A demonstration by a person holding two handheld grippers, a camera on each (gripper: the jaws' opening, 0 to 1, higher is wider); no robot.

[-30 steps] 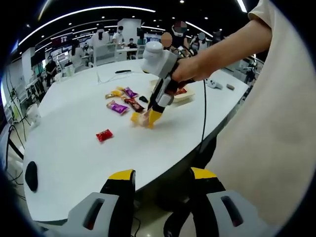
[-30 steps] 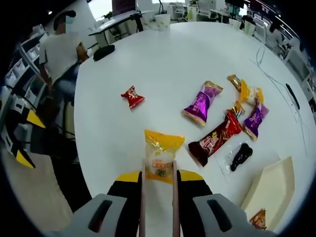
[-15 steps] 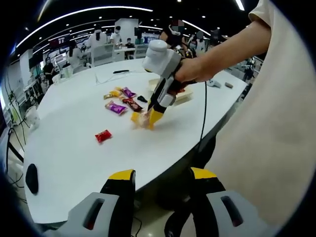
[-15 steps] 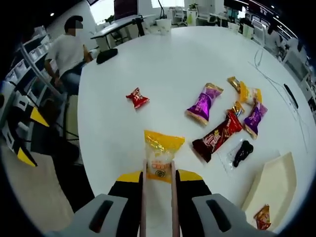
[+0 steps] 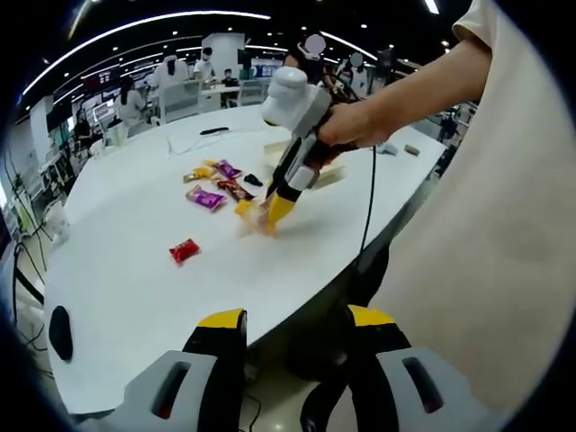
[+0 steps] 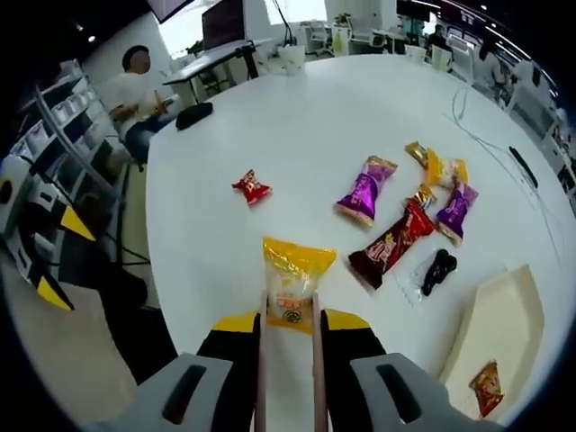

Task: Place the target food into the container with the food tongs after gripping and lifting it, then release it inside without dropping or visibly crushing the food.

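Right gripper view looks down over a large round white bench (image 6: pixel 360 135), with the right gripper (image 6: pixel 288 328) rising from the near edge of the picture; between its yellow-tipped fingers (image 6: pixel 236 324) run two pale tong arms (image 6: pixel 259 360) that pinch the near end of a yellow clear-windowed snack packet (image 6: pixel 292 283), which seems held just clear of the bench, though the angle makes that hard to judge. Far left of it lies a small red twisted candy wrapper (image 6: pixel 251 187). To the right sits a cluster of wrapped snacks: a purple packet (image 6: pixel 364 191), a dark red bar (image 6: pixel 392 243) just beside it, a yellow-orange packet (image 6: pixel 438 166) at the far end touching a second purple packet (image 6: pixel 455 209), and a small black item in clear wrap (image 6: pixel 436 270) nearest. Further right, at the bench edge, is a shallow cream rectangular container (image 6: pixel 504 319) with a small red-orange packet (image 6: pixel 486 387) lying in its near corner. Left gripper view shows the left gripper (image 5: pixel 295 324) low and off the bench, its fingers spread with nothing between them, and across the bench a person's hand (image 5: pixel 355 126) holding the right gripper down over the yellow packet, with the red wrapper to its left.
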